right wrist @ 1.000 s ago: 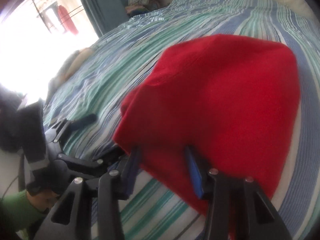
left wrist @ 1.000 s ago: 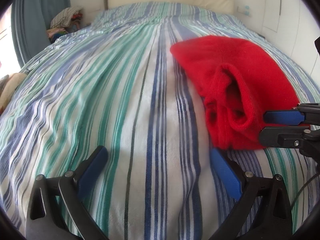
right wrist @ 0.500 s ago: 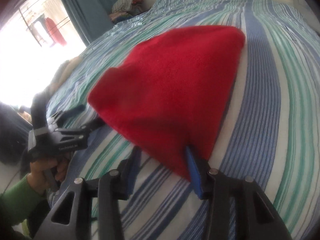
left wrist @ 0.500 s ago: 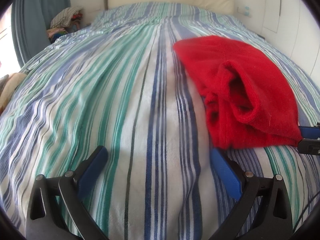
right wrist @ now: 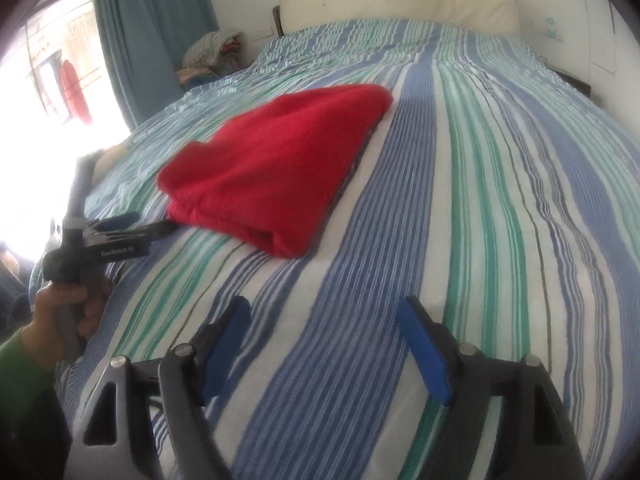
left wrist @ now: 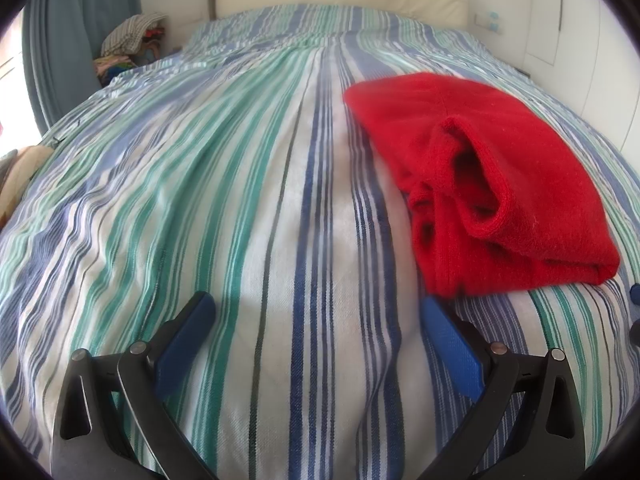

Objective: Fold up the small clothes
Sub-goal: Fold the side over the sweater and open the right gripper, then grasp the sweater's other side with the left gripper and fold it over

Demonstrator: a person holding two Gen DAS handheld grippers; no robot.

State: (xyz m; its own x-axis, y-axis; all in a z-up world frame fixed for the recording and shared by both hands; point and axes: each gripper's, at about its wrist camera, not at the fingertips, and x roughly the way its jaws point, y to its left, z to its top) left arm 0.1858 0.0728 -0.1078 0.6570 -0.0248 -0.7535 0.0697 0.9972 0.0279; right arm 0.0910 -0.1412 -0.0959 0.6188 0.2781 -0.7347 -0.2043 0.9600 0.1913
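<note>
The red sweater [right wrist: 276,168] lies folded on the striped bed [right wrist: 500,200]. Both claws, the left claw [left wrist: 316,344] and right claw [right wrist: 324,344], are open and empty, probably because the fold looks finished.

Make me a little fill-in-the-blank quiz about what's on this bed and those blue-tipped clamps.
1. The folded garment lying on the bed is coloured ____.
2. The bedspread has a pattern of ____.
3. The left gripper and the right gripper both have their jaws ____.
4. The garment is held by ____ gripper.

Missing words: red; stripes; open; neither
</note>
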